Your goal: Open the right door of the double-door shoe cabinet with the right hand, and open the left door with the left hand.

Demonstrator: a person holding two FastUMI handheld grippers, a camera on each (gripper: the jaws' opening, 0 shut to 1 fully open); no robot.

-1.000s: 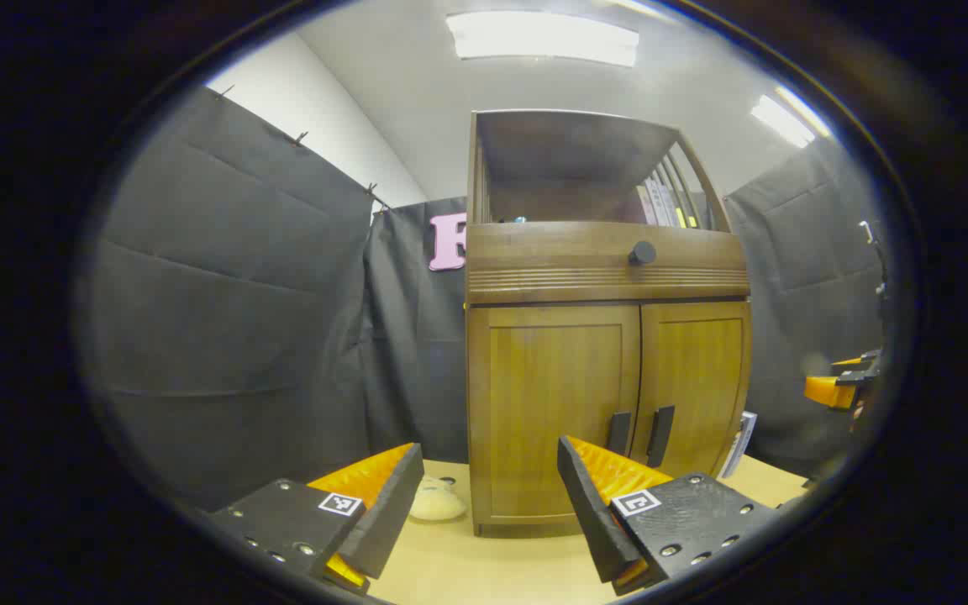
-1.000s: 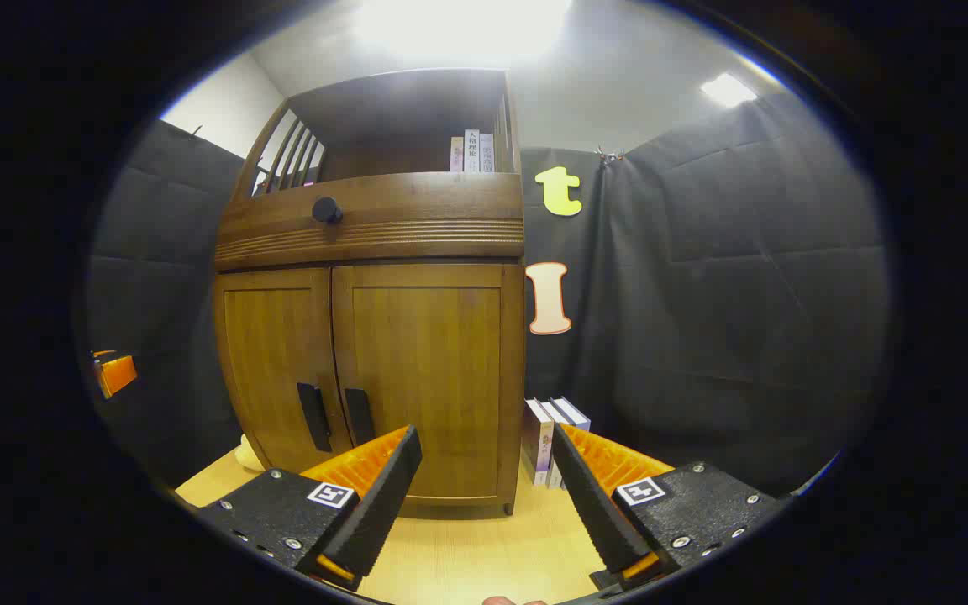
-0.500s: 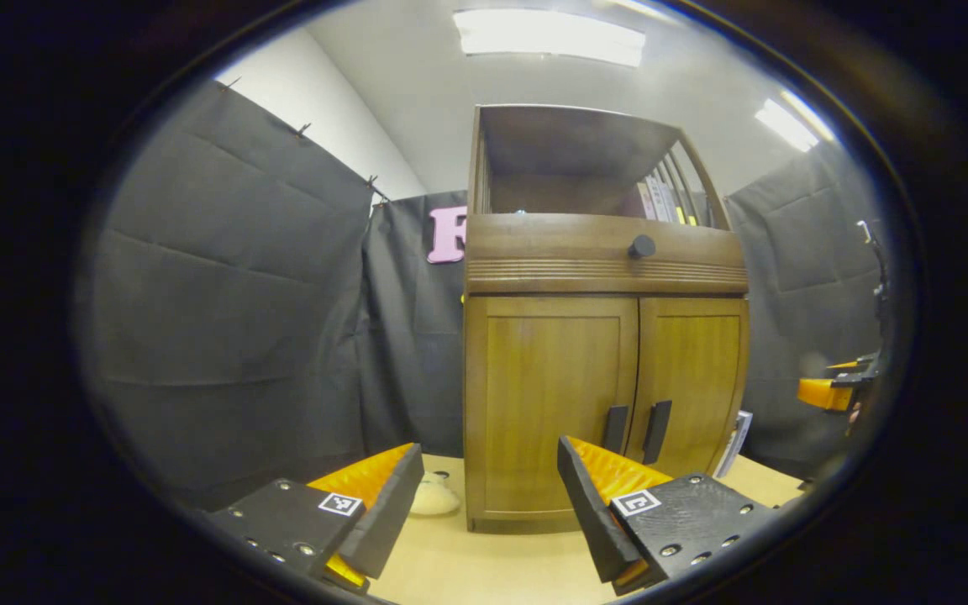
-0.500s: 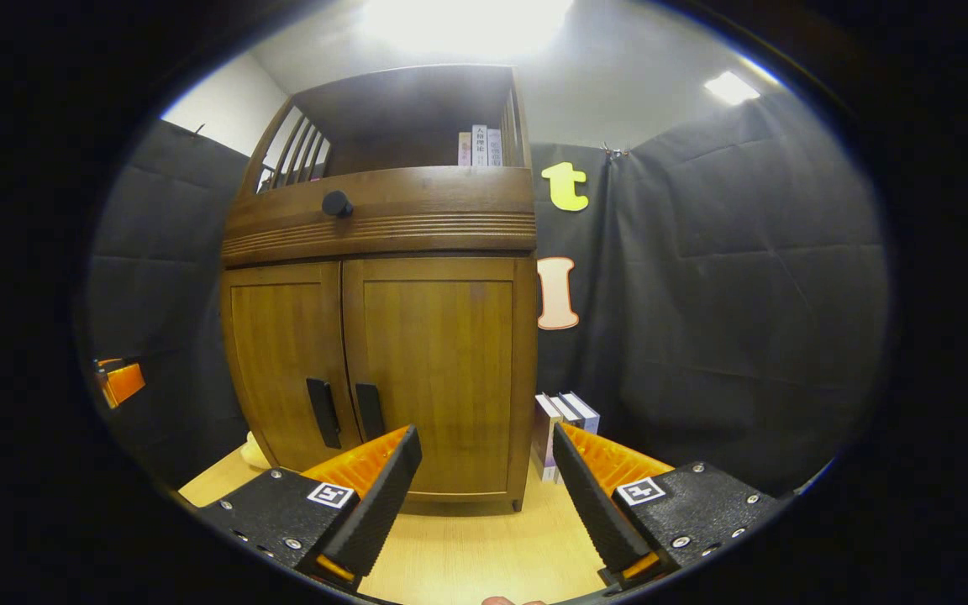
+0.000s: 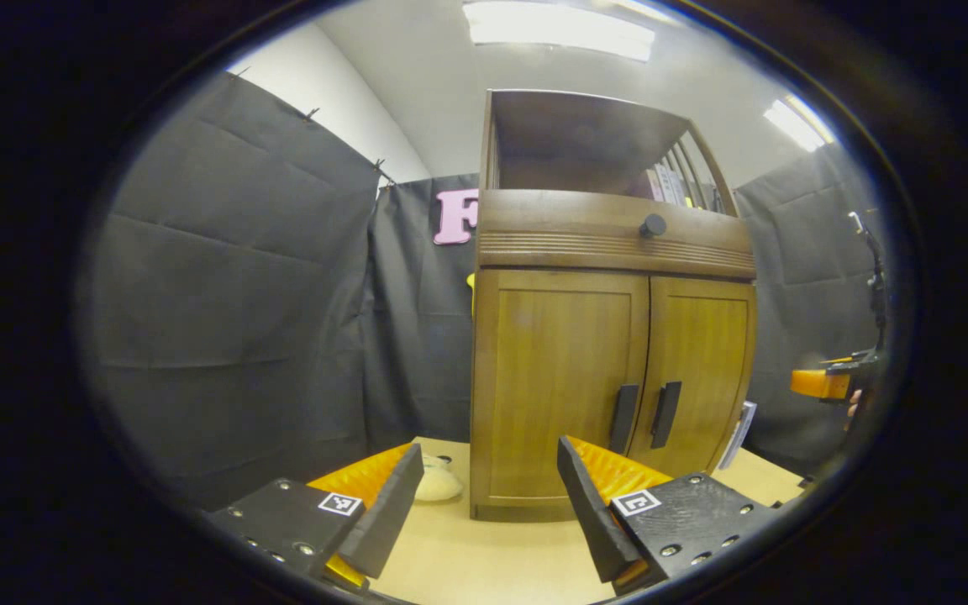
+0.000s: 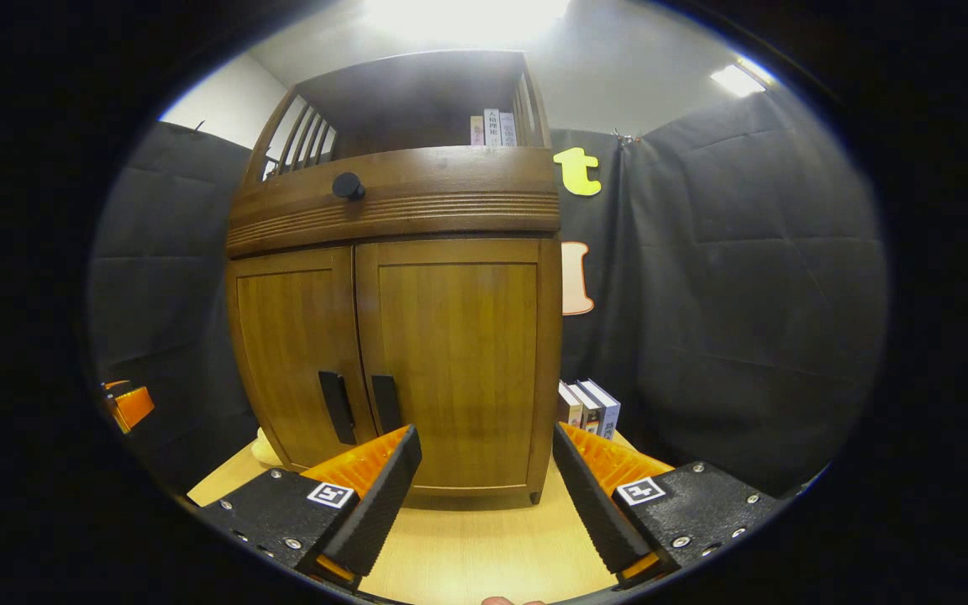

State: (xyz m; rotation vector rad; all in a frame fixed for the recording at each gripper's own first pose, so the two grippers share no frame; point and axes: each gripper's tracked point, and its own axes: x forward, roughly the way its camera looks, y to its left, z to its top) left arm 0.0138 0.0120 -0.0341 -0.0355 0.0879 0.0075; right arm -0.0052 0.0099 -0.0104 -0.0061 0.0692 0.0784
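While both tongs (image 5: pixel 484 504) (image 6: pixel 484 496) gape | cabinet (image 6: pixel 391 336) doors shut | wood tabletop (image 6: pixel 476 555) | black cloth walls (image 6: pixel 744 294)

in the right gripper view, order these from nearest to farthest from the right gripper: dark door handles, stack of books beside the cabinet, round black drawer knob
From the right gripper:
1. Dark door handles, low at the wooden cabinet's door seam, left of the gap.
2. Stack of books, right of the cabinet; close to the handles, ranking uncertain.
3. Round black drawer knob, high up.

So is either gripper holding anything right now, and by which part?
Nothing is held. The left hand-held gripper and right hand-held gripper are both open, short of the brown wooden shoe cabinet, whose doors are closed.
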